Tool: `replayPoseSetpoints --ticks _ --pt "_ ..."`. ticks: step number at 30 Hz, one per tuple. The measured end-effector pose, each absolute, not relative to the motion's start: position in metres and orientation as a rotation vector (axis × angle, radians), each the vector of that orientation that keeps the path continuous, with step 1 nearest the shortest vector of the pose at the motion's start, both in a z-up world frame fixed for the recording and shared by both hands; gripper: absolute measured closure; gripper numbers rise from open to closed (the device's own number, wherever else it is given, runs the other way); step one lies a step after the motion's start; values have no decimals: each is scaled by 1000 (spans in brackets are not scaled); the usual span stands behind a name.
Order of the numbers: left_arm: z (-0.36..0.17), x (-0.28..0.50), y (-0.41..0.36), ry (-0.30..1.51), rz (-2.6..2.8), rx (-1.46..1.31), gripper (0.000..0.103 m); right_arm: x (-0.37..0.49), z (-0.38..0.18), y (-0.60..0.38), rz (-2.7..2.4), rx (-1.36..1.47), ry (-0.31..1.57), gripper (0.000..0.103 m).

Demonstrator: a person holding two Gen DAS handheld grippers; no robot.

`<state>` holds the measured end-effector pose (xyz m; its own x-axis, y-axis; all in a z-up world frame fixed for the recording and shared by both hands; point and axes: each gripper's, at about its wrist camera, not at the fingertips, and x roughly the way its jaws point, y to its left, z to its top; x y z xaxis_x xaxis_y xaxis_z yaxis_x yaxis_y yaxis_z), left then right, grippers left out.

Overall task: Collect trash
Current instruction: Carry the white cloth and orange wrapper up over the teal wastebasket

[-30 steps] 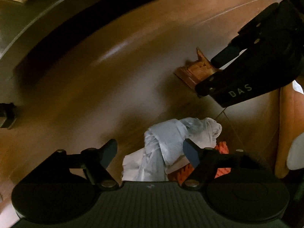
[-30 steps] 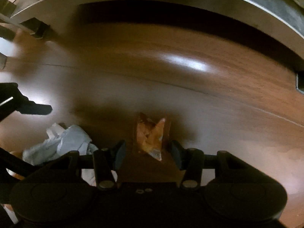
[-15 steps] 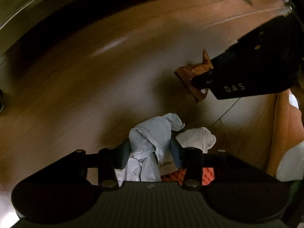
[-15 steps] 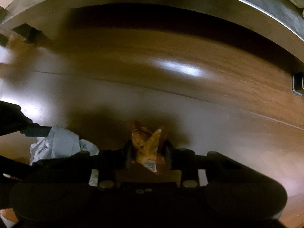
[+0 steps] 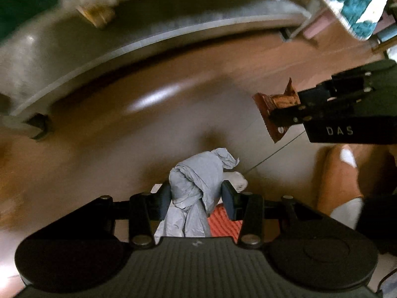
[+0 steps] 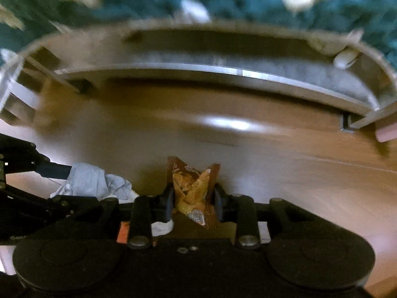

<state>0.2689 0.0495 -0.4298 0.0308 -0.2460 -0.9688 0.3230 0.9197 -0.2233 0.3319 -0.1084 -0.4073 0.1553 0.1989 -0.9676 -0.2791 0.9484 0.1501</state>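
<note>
A crumpled grey-blue wad of wrapping (image 5: 196,178) hangs between the fingers of my left gripper (image 5: 197,195), which is shut on it above the wooden floor. My right gripper (image 6: 193,197) is shut on a crinkled orange-brown snack wrapper (image 6: 192,186), also held off the floor. In the left wrist view the right gripper (image 5: 278,118) comes in from the right with the brown wrapper (image 5: 273,104) in its tips. The right wrist view shows the left gripper (image 6: 55,171) at the left edge with the grey wad (image 6: 91,181).
A low grey table (image 5: 148,34) curves across the far side, with a small yellowish packet (image 5: 96,16) on it. Teal and white fabric (image 6: 148,0) lies beyond it. An orange ribbed item (image 5: 223,223) and something white (image 5: 239,182) sit below the left gripper. A person's leg (image 5: 335,173) is at right.
Both grippers closed, the left on the grey wad and the right on the snack wrapper, then rose from the floor with them. The table and fabric have come into view.
</note>
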Motion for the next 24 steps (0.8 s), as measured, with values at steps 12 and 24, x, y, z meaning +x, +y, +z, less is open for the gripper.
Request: replayPoseSetpoints --ticks 12,24 --pt "-237 248 69 1254 -329 56 61 289 -207 -110 396 -33 1118 72" --pt "-82 179 70 964 -238 -70 61 210 -49 -118 475 -21 854 72"
